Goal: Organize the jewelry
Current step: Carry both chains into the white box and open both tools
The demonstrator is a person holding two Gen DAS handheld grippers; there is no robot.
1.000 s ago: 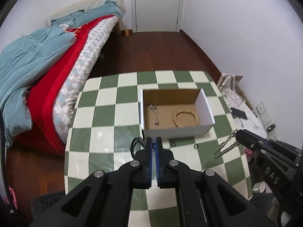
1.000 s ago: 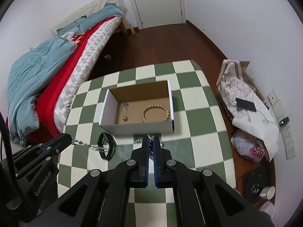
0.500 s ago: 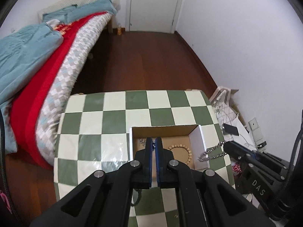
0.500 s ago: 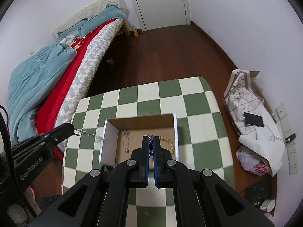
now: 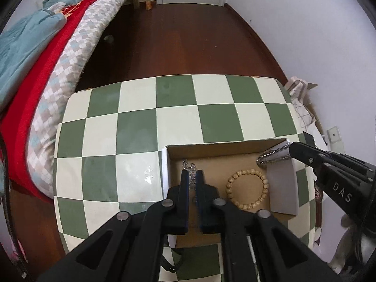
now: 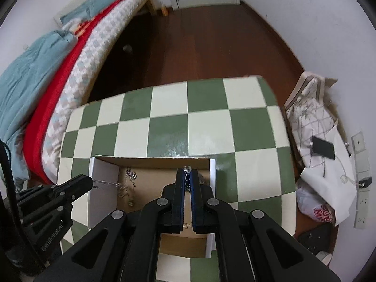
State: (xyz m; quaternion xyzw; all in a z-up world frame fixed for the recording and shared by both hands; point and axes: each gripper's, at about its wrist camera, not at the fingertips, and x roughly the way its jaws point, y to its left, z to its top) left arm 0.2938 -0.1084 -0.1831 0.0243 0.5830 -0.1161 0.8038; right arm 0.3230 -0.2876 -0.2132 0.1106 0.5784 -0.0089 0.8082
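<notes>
Left gripper over the near-left part of the box, fingers pinched nearly together w/ a bit of silver chain caught between the blue pads, so it's clamped on that chain end. Right gripper same story: narrow slit, shiny chain links wedged at the tips, gripping it. From the left cam the right gripper shows at the box's far-right corner, chain bunched at its tip, hanging just above the right wall. From the right cam the left gripper comes in from the left, twisted chain running off its tip over the white left wall into the box.

Inside the box: wooden bead bracelet flat on the cardboard floor, right of the left gripper, near the right wall. A thin silver necklace w/ small pendants lies along the left side, blurry, can't make out details. Box is open-topped, white outside, brown inside, sits on the near half of the desk, which is green/cream checkered.

Beyond the desk: dark wood floor. Bed on the left w/ red blanket, teal duvet, checked sheet. Right of the desk, by the wall, a bag w/ a dark phone on white paper.
</notes>
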